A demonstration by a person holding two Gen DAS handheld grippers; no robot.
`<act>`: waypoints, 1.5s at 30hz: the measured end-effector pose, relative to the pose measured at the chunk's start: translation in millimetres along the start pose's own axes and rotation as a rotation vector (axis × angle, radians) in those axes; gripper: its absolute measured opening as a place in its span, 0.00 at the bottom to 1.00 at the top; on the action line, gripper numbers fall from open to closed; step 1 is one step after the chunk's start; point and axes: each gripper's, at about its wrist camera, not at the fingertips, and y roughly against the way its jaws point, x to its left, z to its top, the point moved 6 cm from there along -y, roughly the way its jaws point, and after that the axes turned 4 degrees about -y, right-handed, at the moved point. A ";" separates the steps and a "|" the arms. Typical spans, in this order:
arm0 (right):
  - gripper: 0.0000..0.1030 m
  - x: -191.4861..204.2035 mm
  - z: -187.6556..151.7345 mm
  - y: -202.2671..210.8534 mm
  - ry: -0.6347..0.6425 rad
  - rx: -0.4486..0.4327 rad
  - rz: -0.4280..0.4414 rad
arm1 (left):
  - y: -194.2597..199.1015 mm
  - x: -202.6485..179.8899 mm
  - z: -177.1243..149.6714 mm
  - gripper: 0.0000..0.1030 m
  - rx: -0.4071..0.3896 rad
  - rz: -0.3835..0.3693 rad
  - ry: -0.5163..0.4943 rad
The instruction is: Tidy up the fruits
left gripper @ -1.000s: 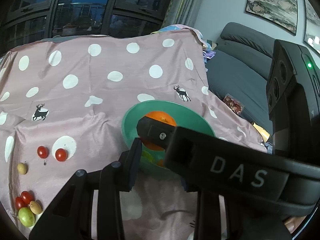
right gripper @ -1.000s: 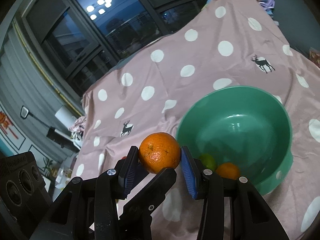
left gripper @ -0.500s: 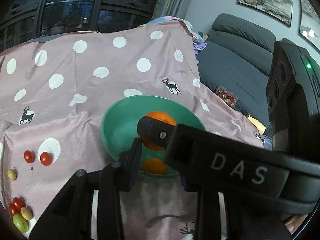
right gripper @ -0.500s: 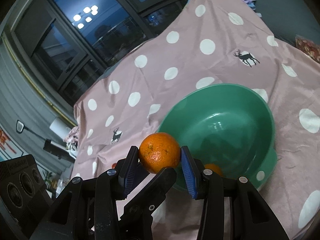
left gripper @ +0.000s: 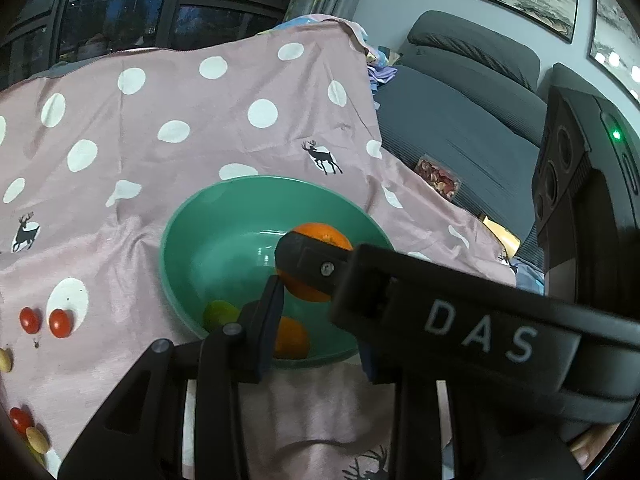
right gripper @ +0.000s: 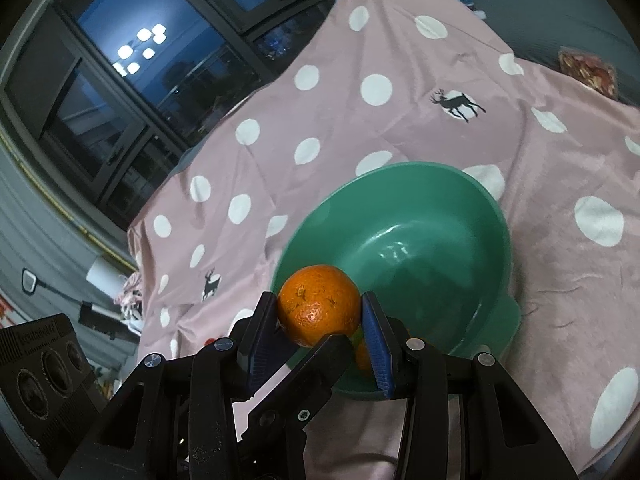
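The right gripper pinches an orange over the near rim of the green bowl, low in the frame; released here, it could strike the rim or the fruit already inside and roll onto the cloth. The left gripper is narrow and looks empty, with cherry tomatoes at far left

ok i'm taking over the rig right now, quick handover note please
Right gripper: shut on an orange, held over the near rim of the green bowl.
Left gripper: nothing visible between its fingers; open or shut not clear.
Done: a second orange and a green fruit lie in the bowl.
Left: release the held orange into the bowl, then probably collect the cherry tomatoes and other small fruits on the spotted cloth.
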 end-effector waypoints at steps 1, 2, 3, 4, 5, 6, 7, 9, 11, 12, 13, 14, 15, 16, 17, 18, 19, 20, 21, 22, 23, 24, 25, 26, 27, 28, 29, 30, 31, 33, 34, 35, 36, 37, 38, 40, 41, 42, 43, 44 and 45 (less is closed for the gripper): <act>0.44 -0.9 0.5 0.5 -0.002 -0.002 -0.004 | -1.7 -1.2 0.5 0.31 0.005 -0.002 -0.005; 0.44 -2.3 1.1 0.5 -0.006 -0.003 -0.005 | -3.1 -1.9 0.7 0.31 0.010 -0.003 -0.009; 0.44 -3.9 1.8 0.1 -0.012 -0.003 -0.006 | -4.9 -2.4 1.1 0.31 0.015 -0.006 -0.010; 0.44 -5.5 2.1 -0.4 -0.018 -0.002 -0.008 | -7.4 -2.9 1.1 0.31 0.021 -0.012 -0.010; 0.44 -7.6 2.7 -0.9 -0.027 -0.001 -0.012 | -9.4 -2.9 1.3 0.31 0.025 -0.017 -0.009; 0.44 -9.2 3.1 -1.7 -0.031 0.000 -0.016 | -11.3 -2.8 1.3 0.31 0.030 -0.023 -0.008; 0.44 -11.1 3.2 -2.3 -0.036 0.001 -0.022 | -13.9 -3.4 1.2 0.31 0.035 -0.031 -0.007; 0.44 -14.3 3.4 -2.8 -0.047 0.002 -0.035 | -16.5 -4.8 0.9 0.31 0.042 -0.040 -0.008; 0.44 -18.2 4.2 -2.9 -0.056 0.001 -0.047 | -20.5 -6.9 1.2 0.31 0.051 -0.056 -0.011; 0.44 -19.2 4.5 -2.8 -0.060 0.000 -0.053 | -21.4 -7.3 1.0 0.31 0.056 -0.063 -0.013; 0.44 -21.2 5.0 -2.5 -0.066 -0.002 -0.059 | -23.1 -8.3 1.1 0.31 0.061 -0.071 -0.014; 0.44 -23.7 5.4 -2.1 -0.078 -0.003 -0.069 | -24.6 -9.2 1.1 0.31 0.067 -0.079 -0.015; 0.44 -25.4 5.7 -1.9 -0.085 -0.004 -0.075 | -25.5 -9.8 0.9 0.31 0.070 -0.085 -0.017; 0.44 -27.0 6.4 -1.7 -0.090 -0.005 -0.080 | -26.6 -10.5 1.0 0.31 0.071 -0.091 -0.017; 0.44 -27.8 6.6 -1.3 -0.093 -0.007 -0.085 | -27.1 -10.5 0.7 0.31 0.074 -0.095 -0.016; 0.44 -28.3 6.4 -1.6 -0.095 -0.008 -0.090 | -28.3 -10.3 0.3 0.31 0.078 -0.099 -0.013; 0.44 -29.0 6.4 -2.0 -0.096 -0.007 -0.095 | -29.2 -9.7 -0.1 0.31 0.081 -0.102 -0.011; 0.44 -29.8 6.3 -2.7 -0.099 -0.004 -0.101 | -30.5 -9.3 -0.7 0.31 0.086 -0.106 -0.008; 0.44 -30.8 6.0 -3.7 -0.103 0.000 -0.106 | -31.8 -9.2 -1.3 0.31 0.090 -0.109 -0.005; 0.44 -31.7 5.7 -4.5 -0.104 0.003 -0.112 | -32.9 -9.0 -1.9 0.31 0.094 -0.114 -0.001; 0.44 -32.2 5.9 -5.2 -0.106 0.006 -0.116 | -33.3 -8.9 -2.5 0.31 0.096 -0.116 0.002; 0.44 -32.9 5.9 -5.8 -0.107 0.008 -0.120 | -33.8 -9.2 -2.9 0.31 0.098 -0.119 0.004; 0.44 -33.8 5.9 -6.1 -0.109 0.009 -0.123 | -34.5 -9.3 -3.1 0.31 0.101 -0.125 0.006; 0.44 -34.8 5.9 -6.1 -0.115 0.010 -0.127 | -34.9 -9.4 -3.2 0.31 0.103 -0.130 0.007; 0.44 -35.5 6.0 -6.0 -0.118 0.010 -0.132 | -35.5 -9.7 -3.3 0.31 0.103 -0.134 0.009; 0.44 -35.6 6.1 -5.8 -0.118 0.009 -0.136 | -35.9 -9.3 -3.4 0.31 0.104 -0.136 0.010; 0.44 -36.0 6.0 -6.0 -0.117 0.009 -0.140 | -36.7 -9.3 -3.8 0.31 0.108 -0.137 0.011; 0.44 -36.4 5.8 -6.5 -0.118 0.011 -0.142 | -37.1 -8.8 -3.8 0.31 0.110 -0.137 0.012; 0.44 -37.0 5.4 -7.1 -0.121 0.013 -0.143 | -37.9 -8.2 -3.9 0.31 0.113 -0.138 0.014; 0.44 -38.7 5.2 -8.3 -0.132 0.017 -0.145 | -38.8 -7.7 -4.3 0.31 0.116 -0.143 0.018; 0.44 -39.2 4.9 -8.5 -0.135 0.018 -0.148 | -39.1 -7.6 -4.6 0.31 0.115 -0.147 0.021; 0.44 -39.4 5.0 -8.4 -0.134 0.017 -0.150 | -39.4 -7.4 -4.7 0.31 0.115 -0.149 0.023; 0.44 -39.5 5.1 -8.4 -0.134 0.016 -0.153 | -39.9 -7.2 -4.9 0.31 0.116 -0.151 0.025; 0.44 -39.8 5.1 -8.5 -0.135 0.016 -0.155 | -40.6 -7.4 -5.0 0.31 0.118 -0.152 0.026; 0.44 -40.5 5.0 -8.9 -0.137 0.018 -0.157 | -41.4 -7.5 -5.3 0.31 0.121 -0.153 0.026; 0.44 -41.4 4.9 -9.6 -0.141 0.020 -0.159 | -43.1 -7.1 -5.7 0.31 0.126 -0.157 0.029; 0.44 -42.0 4.8 -9.9 -0.143 0.022 -0.162 | -43.7 -6.8 -6.1 0.31 0.126 -0.158 0.031; 0.44 -42.5 4.8 -10.2 -0.144 0.024 -0.164 | -44.3 -6.7 -6.2 0.31 0.127 -0.159 0.032; 0.44 -42.7 5.0 -10.4 -0.144 0.024 -0.165 | -44.5 -6.5 -6.3 0.31 0.127 -0.160 0.033; 0.44 -42.9 5.2 -10.8 -0.143 0.024 -0.167 | -44.7 -6.4 -6.3 0.31 0.127 -0.162 0.034; 0.44 -42.9 5.4 -10.9 -0.142 0.024 -0.168 | -44.9 -6.3 -6.3 0.31 0.127 -0.162 0.034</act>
